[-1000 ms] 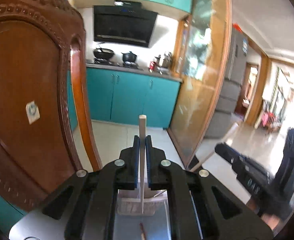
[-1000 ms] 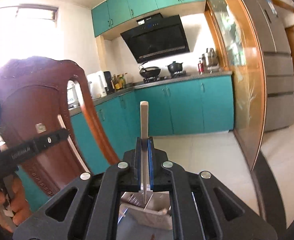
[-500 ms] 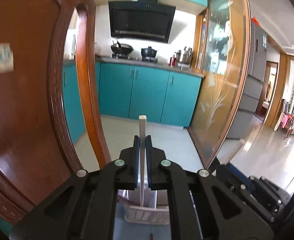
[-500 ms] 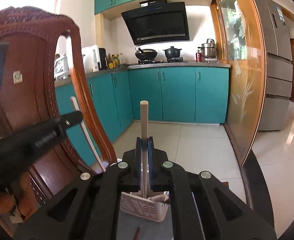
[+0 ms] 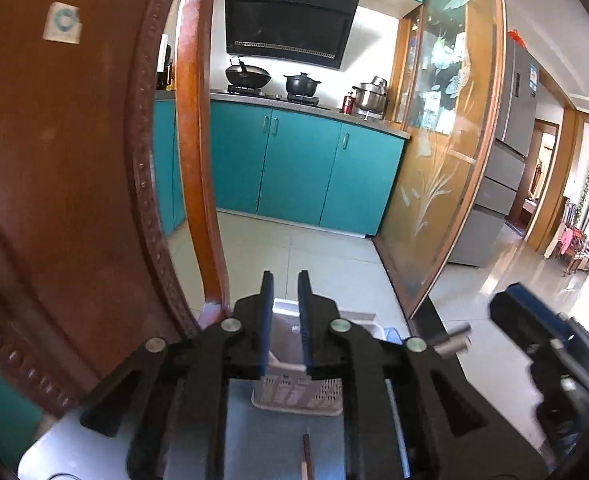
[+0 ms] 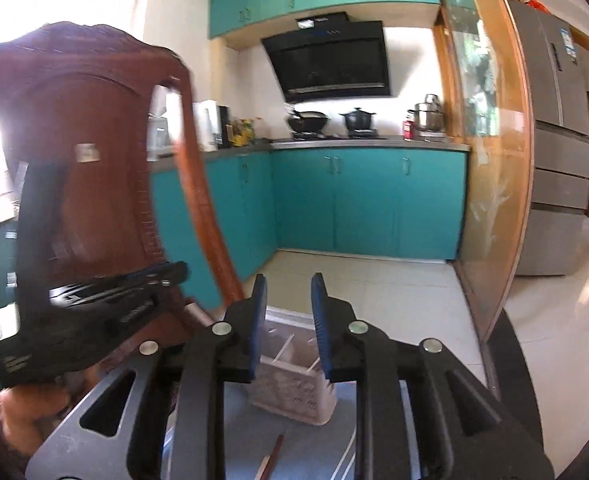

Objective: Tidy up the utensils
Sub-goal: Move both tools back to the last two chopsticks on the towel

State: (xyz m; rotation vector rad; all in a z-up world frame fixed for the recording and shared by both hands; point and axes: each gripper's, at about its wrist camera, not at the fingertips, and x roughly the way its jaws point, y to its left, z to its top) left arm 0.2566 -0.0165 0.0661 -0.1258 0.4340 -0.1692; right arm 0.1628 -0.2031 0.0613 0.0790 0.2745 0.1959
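Left wrist: left gripper (image 5: 285, 312) and right gripper (image 6: 287, 322) both hang jaws apart, empty, above the white utensil caddy (image 5: 298, 394), probably for the drop; sticks inside (image 6: 284, 350), dark chopstick (image 5: 307, 450) on table.

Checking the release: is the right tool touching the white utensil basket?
Cannot tell. In the right wrist view the open right tool overlaps the basket, with no visible gap or contact.
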